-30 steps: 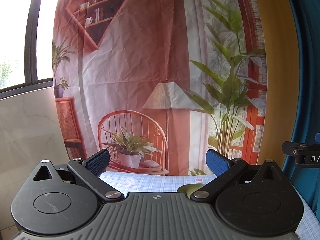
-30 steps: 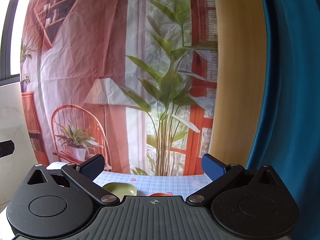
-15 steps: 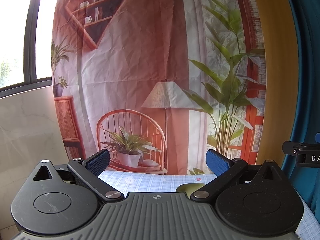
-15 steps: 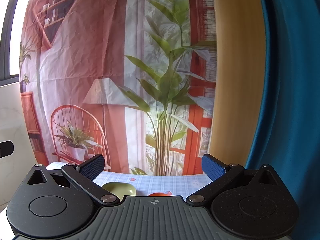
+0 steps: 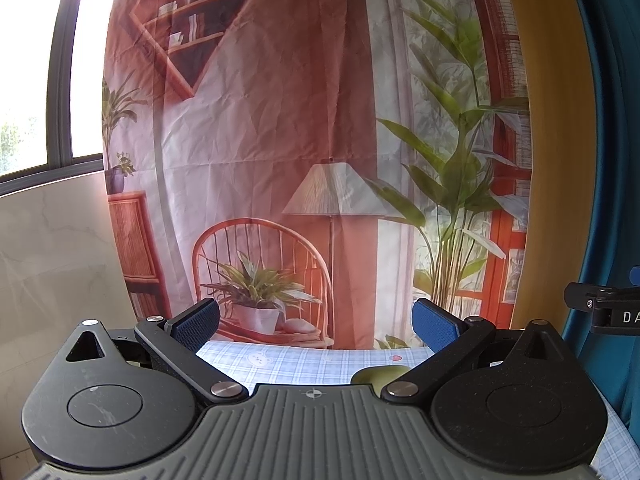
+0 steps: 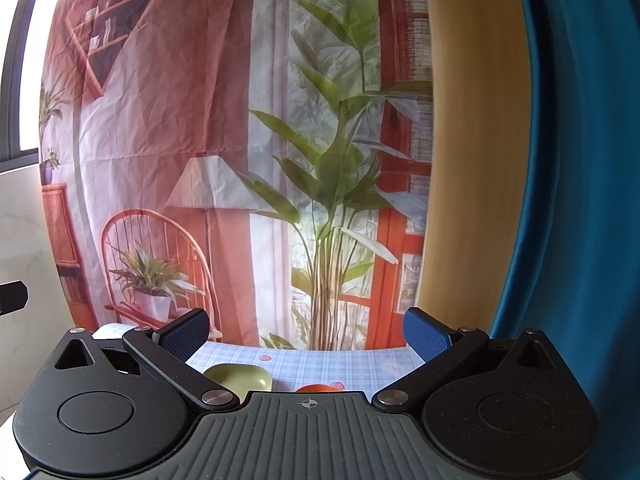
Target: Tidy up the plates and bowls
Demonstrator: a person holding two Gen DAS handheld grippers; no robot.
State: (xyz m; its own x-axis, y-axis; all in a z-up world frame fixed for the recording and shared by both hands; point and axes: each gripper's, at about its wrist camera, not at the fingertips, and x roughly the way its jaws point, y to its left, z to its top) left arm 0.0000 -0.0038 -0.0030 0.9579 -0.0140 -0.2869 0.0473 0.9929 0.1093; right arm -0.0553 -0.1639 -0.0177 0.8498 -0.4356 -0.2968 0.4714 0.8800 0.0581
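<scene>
A green dish (image 6: 239,377) sits on the checked tablecloth (image 6: 320,360), low in the right wrist view, partly hidden by the gripper body. It also shows in the left wrist view (image 5: 380,374). The rim of an orange dish (image 6: 318,388) peeks over the right gripper's body. My left gripper (image 5: 316,320) is open and empty, held above the table. My right gripper (image 6: 306,330) is open and empty, also above the table. Most of the table is hidden below both grippers.
A printed backdrop (image 5: 300,140) with a chair, lamp and plants hangs behind the table. A blue curtain (image 6: 580,200) hangs at the right. A window (image 5: 36,80) and a marble wall (image 5: 52,248) are at the left. The other gripper's black body (image 5: 604,314) shows at the right edge.
</scene>
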